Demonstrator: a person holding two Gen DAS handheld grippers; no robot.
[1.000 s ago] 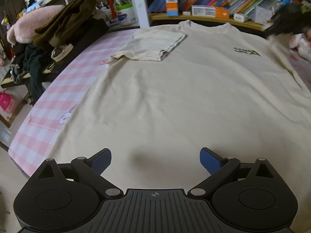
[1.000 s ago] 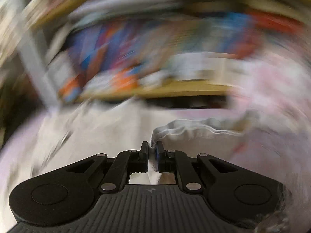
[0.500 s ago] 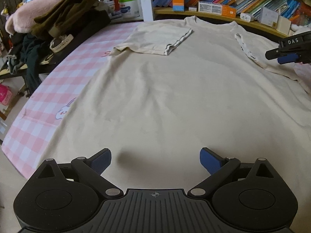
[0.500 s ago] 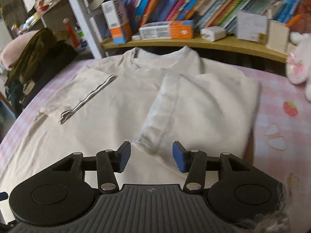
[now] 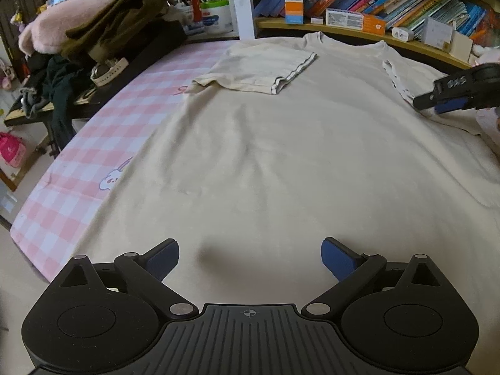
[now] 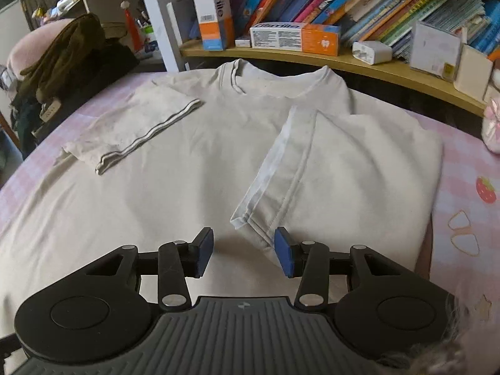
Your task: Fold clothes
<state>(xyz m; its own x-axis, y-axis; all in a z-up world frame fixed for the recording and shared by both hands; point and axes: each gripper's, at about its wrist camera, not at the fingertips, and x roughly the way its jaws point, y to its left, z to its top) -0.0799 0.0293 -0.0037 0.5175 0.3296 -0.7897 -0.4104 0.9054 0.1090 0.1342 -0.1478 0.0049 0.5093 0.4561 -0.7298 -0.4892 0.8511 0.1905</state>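
Observation:
A cream T-shirt (image 5: 281, 156) lies flat on the pink checked sheet (image 5: 93, 162), collar toward the bookshelf. Both sleeves are folded inward: the left sleeve (image 6: 140, 125) and the right sleeve (image 6: 343, 162) rest on the shirt body. My left gripper (image 5: 250, 259) hovers open over the shirt's lower hem area, nothing between its blue pads. My right gripper (image 6: 243, 250) stands open just short of the right sleeve's cuff corner (image 6: 247, 218), holding nothing; in the left wrist view it shows at the far right (image 5: 450, 97) over that sleeve.
A wooden shelf (image 6: 343, 62) with books and boxes runs behind the collar. Dark clothes (image 5: 109, 25) and a pink plush are heaped on a stand at the left. A pink plush toy (image 6: 492, 125) sits at the right edge. The bed's edge (image 5: 28, 243) drops off at lower left.
The right gripper, shut on the sleeve edge a second ago, opened and let the sleeve lie folded on the shirt, then sank slightly toward it. The left gripper stayed put.

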